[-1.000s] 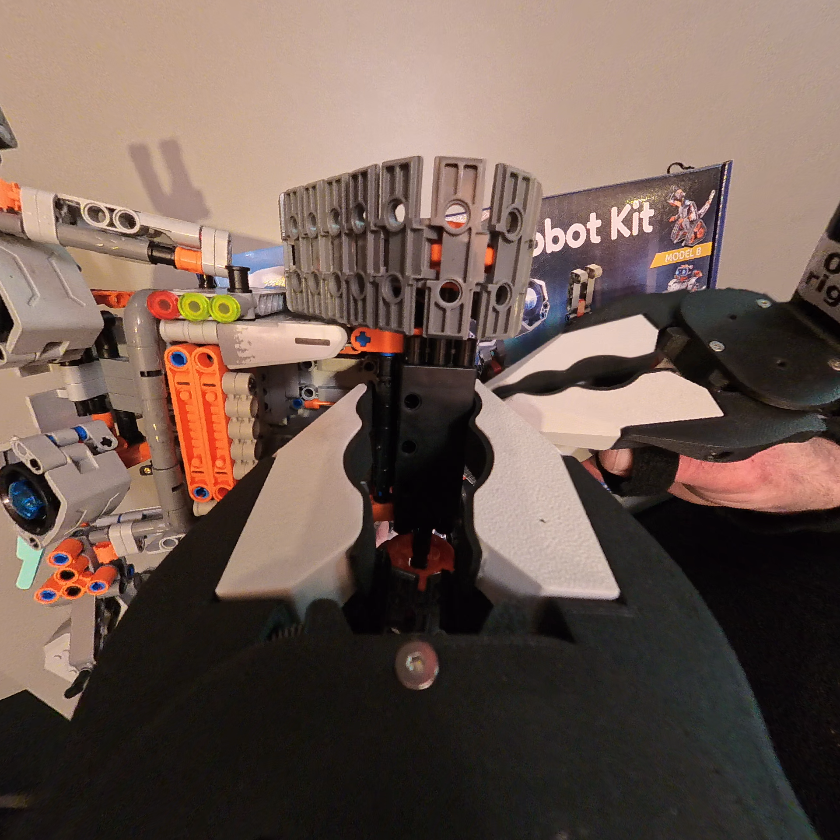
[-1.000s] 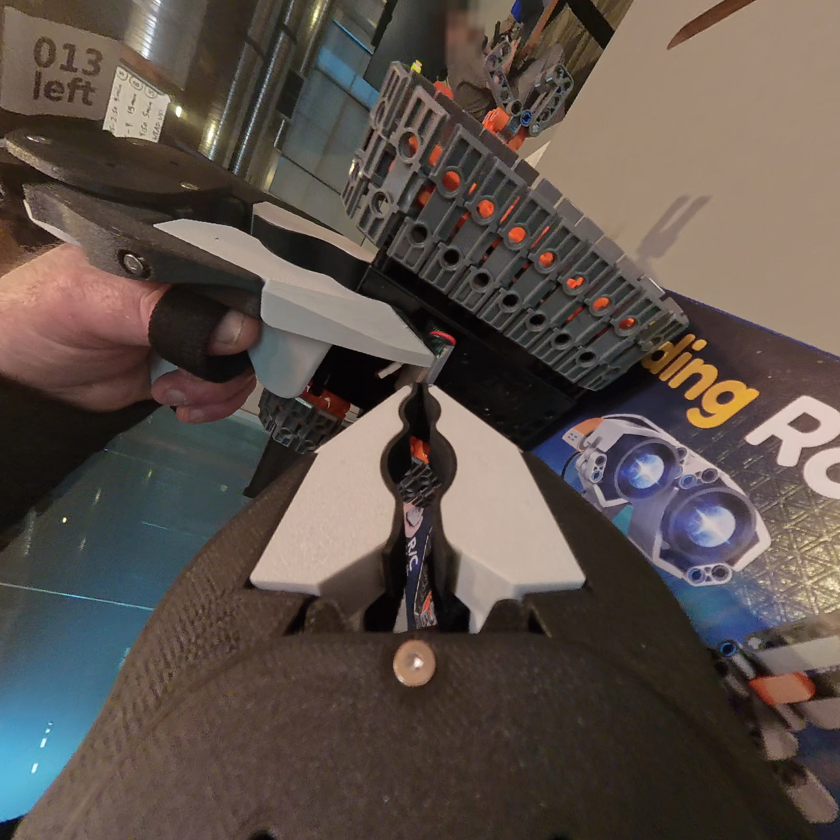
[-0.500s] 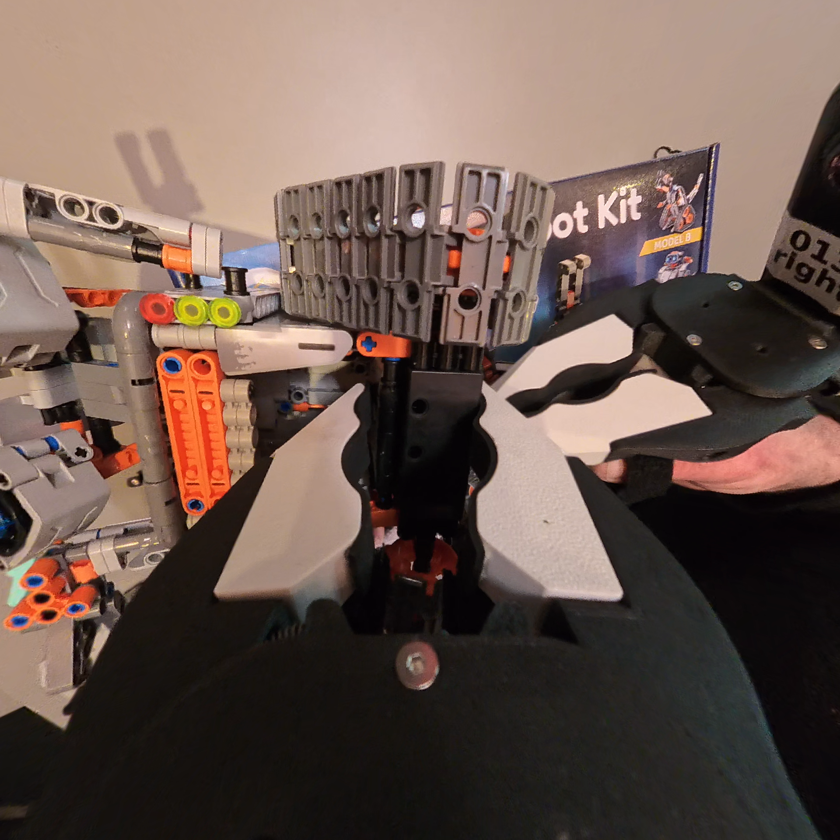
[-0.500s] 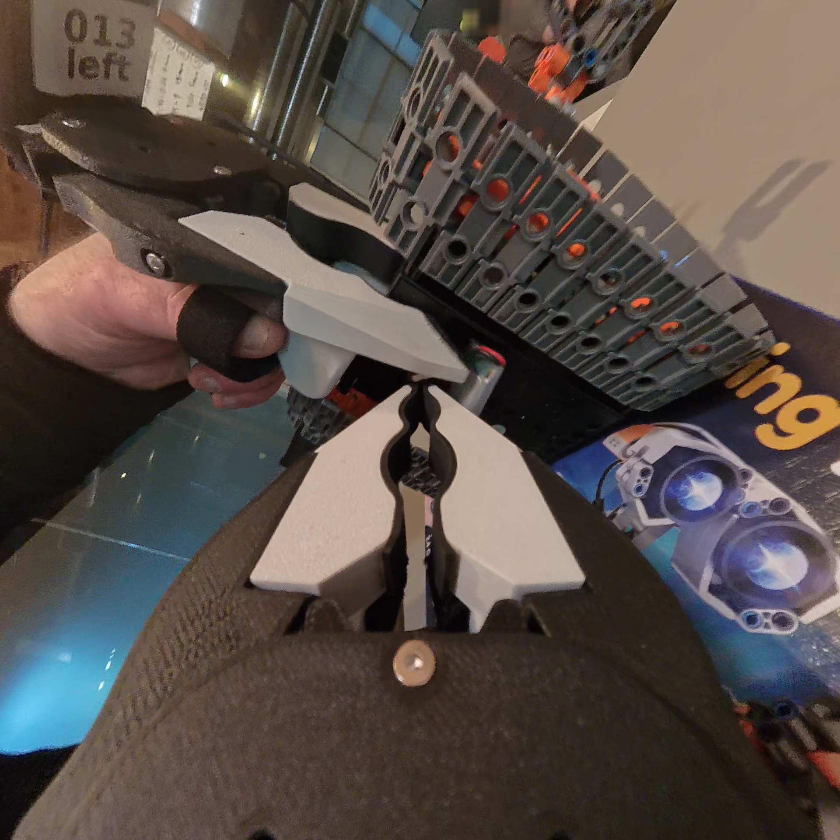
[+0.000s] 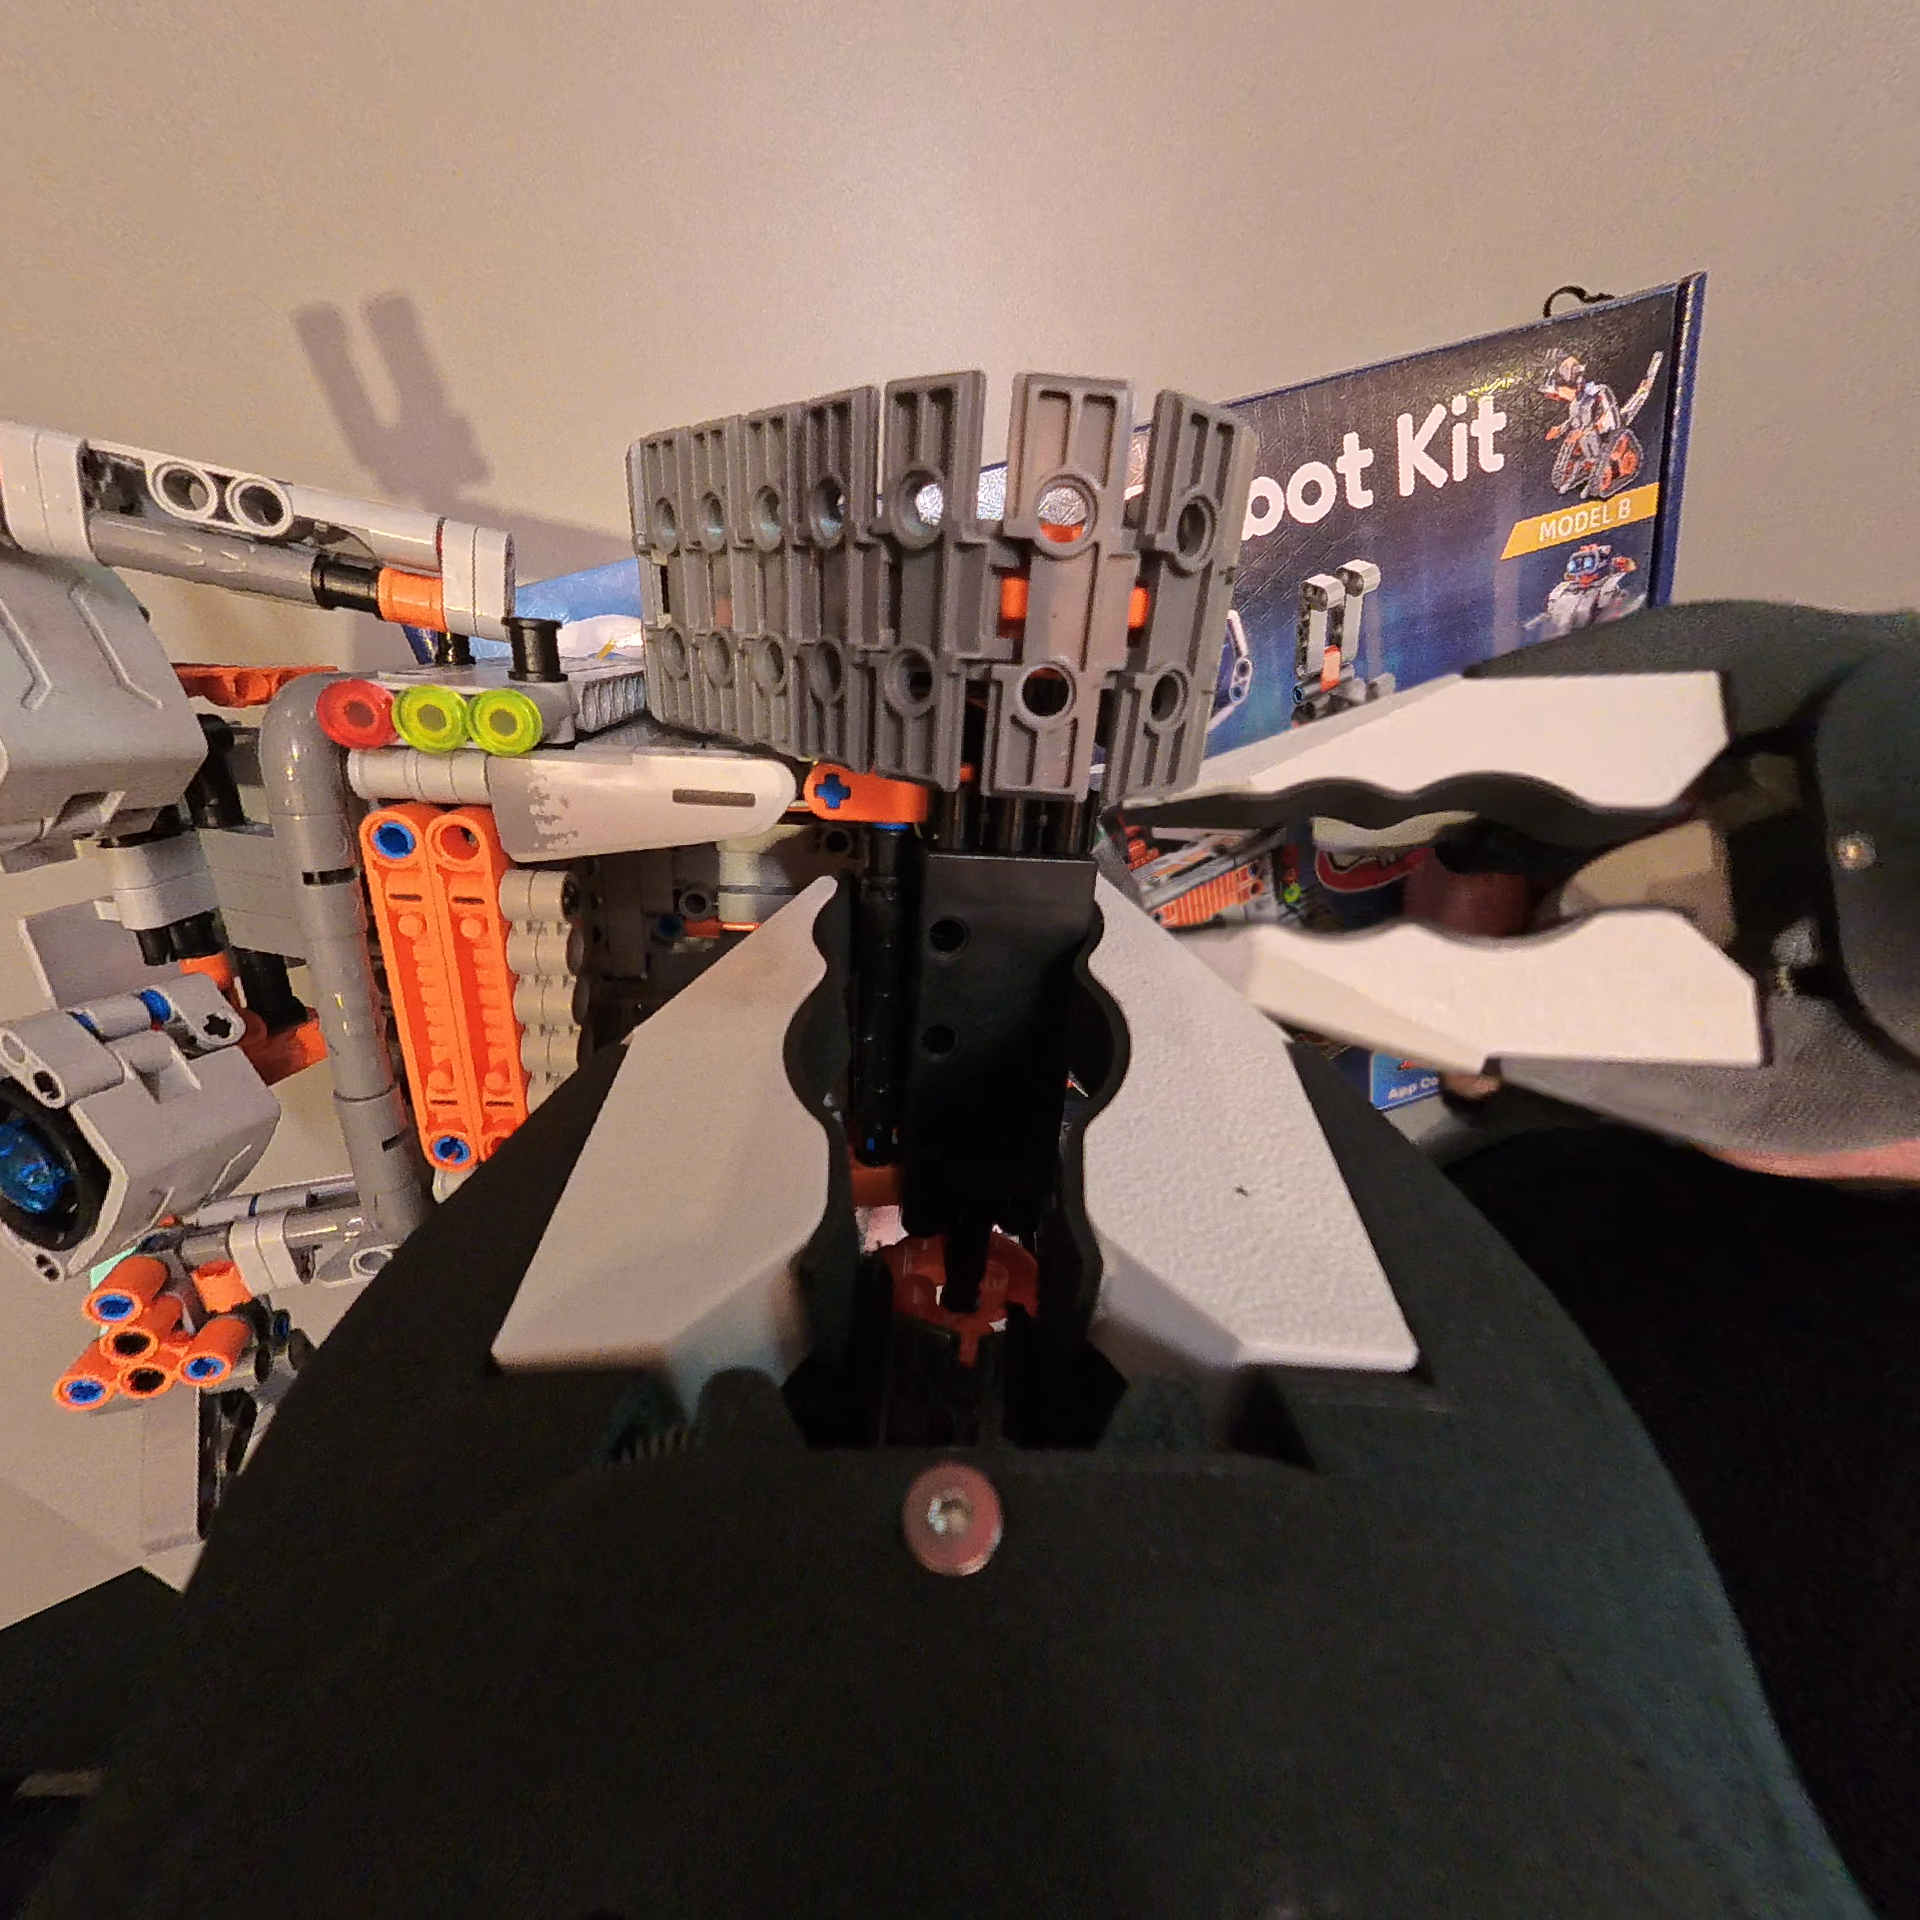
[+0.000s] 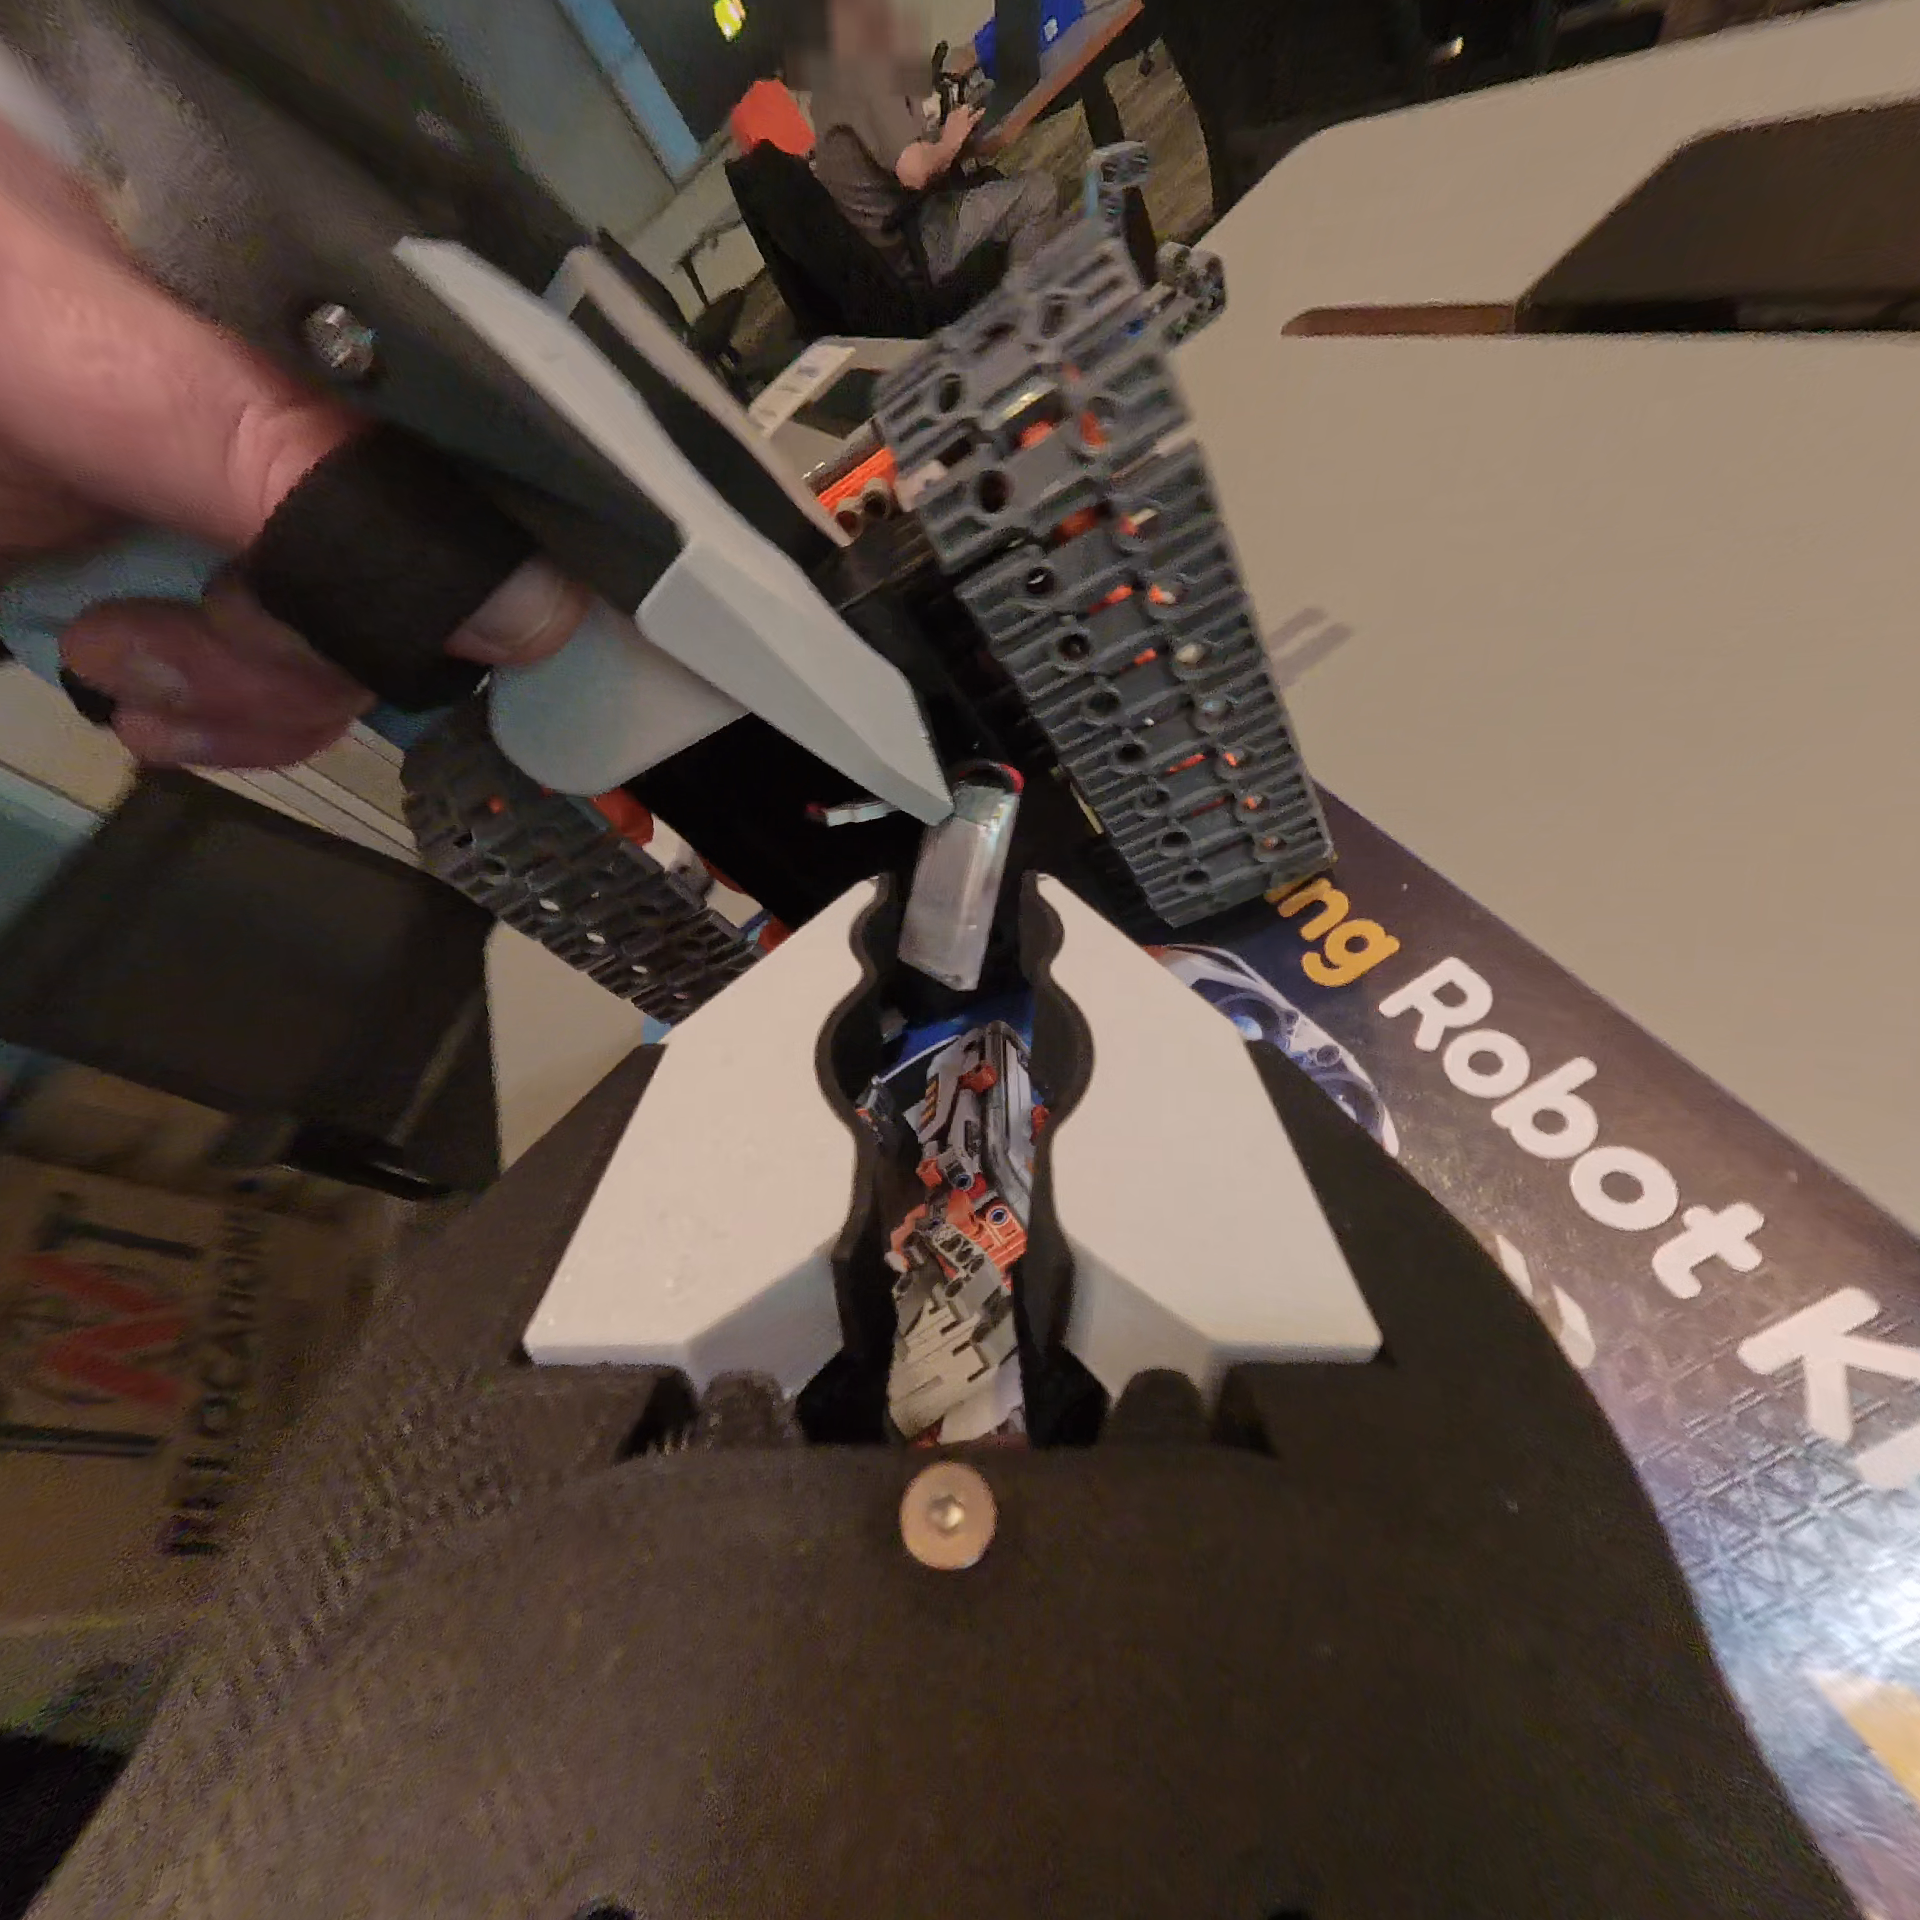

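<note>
My left gripper [image 5: 961, 894] is shut on the black body block [image 5: 997, 987] of a brick-built tracked model and holds it up, its grey tread [image 5: 935, 582] on top. In the right wrist view the same tread [image 6: 1122, 644] rises ahead, and one left gripper finger [image 6: 727, 623] crosses from the upper left, held by a hand [image 6: 125, 416]. My right gripper [image 6: 956, 883] is open, with a small silver pack [image 6: 961, 852] on the model's underside between its fingertips. It also shows in the left wrist view [image 5: 1184, 883], fingers apart beside the block.
A blue kit box [image 5: 1455, 499] stands against the beige wall behind; it lies under my right gripper [image 6: 1558, 1195]. A larger grey and orange brick model [image 5: 312, 831] fills the left. A person [image 6: 914, 187] sits far off in the room. The tips of both grippers are at nearly the same place.
My right gripper has opened from shut and swung under the model, bringing the silver pack between its tips. The left gripper keeps its hold; the model tilted a little.
</note>
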Motion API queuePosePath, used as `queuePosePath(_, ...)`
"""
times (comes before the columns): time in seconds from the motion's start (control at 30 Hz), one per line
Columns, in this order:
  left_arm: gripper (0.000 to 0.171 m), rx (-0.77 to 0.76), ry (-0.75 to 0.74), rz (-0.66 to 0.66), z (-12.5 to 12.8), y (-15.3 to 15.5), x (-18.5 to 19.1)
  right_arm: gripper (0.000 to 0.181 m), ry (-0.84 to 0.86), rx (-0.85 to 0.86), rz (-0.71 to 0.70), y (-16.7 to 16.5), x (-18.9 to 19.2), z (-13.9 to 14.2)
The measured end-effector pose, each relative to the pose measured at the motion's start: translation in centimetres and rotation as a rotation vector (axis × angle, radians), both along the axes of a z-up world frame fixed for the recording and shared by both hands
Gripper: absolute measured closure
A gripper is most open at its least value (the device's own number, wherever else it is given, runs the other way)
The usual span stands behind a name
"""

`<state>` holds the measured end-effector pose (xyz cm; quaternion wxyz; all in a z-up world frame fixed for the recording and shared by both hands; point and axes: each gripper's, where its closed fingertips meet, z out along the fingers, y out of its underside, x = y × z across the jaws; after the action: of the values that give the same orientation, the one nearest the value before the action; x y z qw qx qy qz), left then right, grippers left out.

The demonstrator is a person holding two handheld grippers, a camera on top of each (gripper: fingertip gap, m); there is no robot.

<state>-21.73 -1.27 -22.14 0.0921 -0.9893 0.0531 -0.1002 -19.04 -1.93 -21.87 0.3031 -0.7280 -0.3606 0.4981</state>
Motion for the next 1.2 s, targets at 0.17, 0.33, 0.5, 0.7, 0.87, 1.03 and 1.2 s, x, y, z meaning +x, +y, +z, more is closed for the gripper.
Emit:
queuePosePath(0.17, 0.135, 0.0, -0.002, 0.004, 0.0, 0.0, 0.0, 0.162, -0.116, 0.183, 0.01, -0.5, -1.0, -1.1)
queuePosePath(0.33, 0.134, -0.008, -0.02, 0.0, 0.0, -0.1, 0.1, 0.165, -0.099, 0.144, -0.005, 0.0, -1.2, -1.1)
queuePosePath(0.5, 0.129, -0.031, -0.066, -0.025, 0.2, -0.4, 0.3, 0.166, 0.073, -0.17, 0.045, -1.1, -1.4, -0.2)
queuePosePath(0.7, 0.122, -0.012, -0.055, -0.036, 0.8, -0.3, 0.0, 0.176, 0.189, -0.341, 0.041, -1.5, -2.0, 0.8)
queuePosePath(0.87, 0.132, -0.04, -0.047, -0.067, 0.7, -0.9, -0.4, 0.176, 0.192, -0.374, 0.026, -1.3, -2.3, 0.7)
queuePosePath(1.03, 0.132, -0.071, 0.004, -0.107, 0.8, -2.0, -1.0, 0.176, 0.239, -0.485, 0.032, -2.2, -2.8, 0.8)
queuePosePath(1.2, 0.133, -0.056, -0.016, -0.093, 1.2, -2.1, -1.2, 0.176, 0.241, -0.492, 0.009, -1.7, -2.9, 0.6)
